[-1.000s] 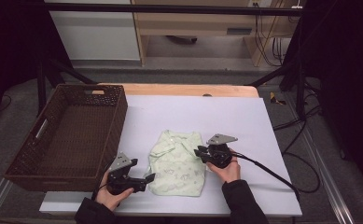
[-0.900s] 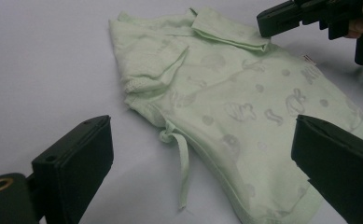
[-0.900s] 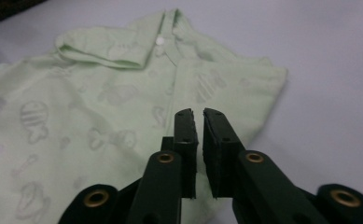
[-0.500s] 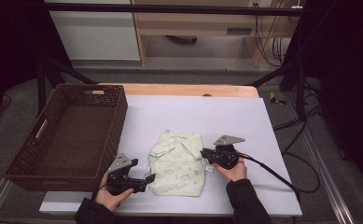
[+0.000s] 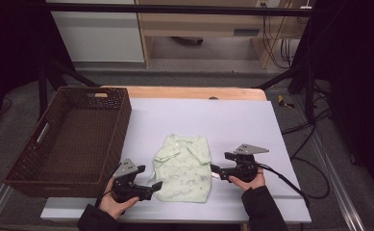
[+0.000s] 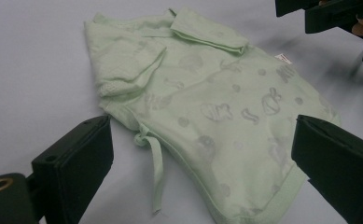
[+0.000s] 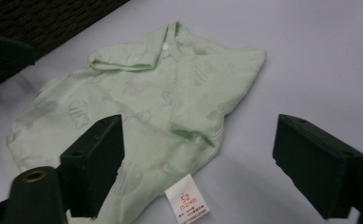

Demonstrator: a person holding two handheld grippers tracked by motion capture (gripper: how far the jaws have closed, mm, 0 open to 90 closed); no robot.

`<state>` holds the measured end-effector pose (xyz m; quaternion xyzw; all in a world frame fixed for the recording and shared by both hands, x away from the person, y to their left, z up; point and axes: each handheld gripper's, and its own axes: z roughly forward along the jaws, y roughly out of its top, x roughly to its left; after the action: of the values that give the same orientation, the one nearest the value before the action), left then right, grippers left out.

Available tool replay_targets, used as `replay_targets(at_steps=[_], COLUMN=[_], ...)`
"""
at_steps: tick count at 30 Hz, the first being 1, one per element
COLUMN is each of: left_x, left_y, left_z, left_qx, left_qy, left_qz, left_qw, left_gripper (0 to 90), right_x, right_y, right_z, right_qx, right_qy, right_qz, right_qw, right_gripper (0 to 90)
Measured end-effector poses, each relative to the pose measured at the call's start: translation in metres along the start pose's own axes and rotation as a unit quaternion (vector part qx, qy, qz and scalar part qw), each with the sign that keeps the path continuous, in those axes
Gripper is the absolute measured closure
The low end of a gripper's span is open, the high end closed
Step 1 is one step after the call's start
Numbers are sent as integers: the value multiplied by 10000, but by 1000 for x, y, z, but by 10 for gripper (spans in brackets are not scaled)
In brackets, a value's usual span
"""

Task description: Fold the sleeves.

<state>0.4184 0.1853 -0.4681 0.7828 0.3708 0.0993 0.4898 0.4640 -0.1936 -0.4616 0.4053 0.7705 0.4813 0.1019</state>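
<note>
The work in hand is folding a small pale-green baby garment (image 5: pixel 184 166) on the white table (image 5: pixel 252 120). Both sleeves are already folded inward.

Tool state:
1. The left gripper (image 5: pixel 152 187) stands with jaws wide apart and holds nothing. In the left gripper view the garment (image 6: pixel 207 112) lies just ahead of the jaws, its hem edge and loose tie string between them but not pinched.
2. The right gripper (image 5: pixel 215 172) has just been opening its jaws. They now stand wide with nothing clamped. In the right gripper view the garment (image 7: pixel 137 107) lies ahead of and partly under the left-hand jaw, with the white size label (image 7: pixel 186 201) between the jaws.

Position: the garment lies flat between the 2 grippers, touching or nearly touching both. A brown wicker basket (image 5: pixel 35 159) stands beyond the left gripper, on its outer side.

Orientation: the long axis runs from the hem, level with the grippers, to the collar, which points away from the person.

Procedure, as judged:
1. Close each gripper on 1 hem corner, taking every layer.
2. Lift both corners together, level.
3. Carry the hem toward the collar along the long axis.
4. Lay it down square, keeping the sleeves tucked and the tie string inside.
</note>
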Motion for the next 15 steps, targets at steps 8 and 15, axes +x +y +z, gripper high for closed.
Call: replay_targets(at_steps=[8,15], left_x=[-2,-6], left_y=[-1,-2], left_z=[2,5], left_qx=[79,214], left_qy=[3,-2], left_qz=[4,12], left_qw=[10000,9998], left_gripper=[51,52], right_x=[9,16], right_y=[-12,-21], right_z=[-7,-12], right_qx=[144,242], right_qy=[200,253], right_qz=[-95,-116], right_qw=[9997,9993], right_gripper=[57,44])
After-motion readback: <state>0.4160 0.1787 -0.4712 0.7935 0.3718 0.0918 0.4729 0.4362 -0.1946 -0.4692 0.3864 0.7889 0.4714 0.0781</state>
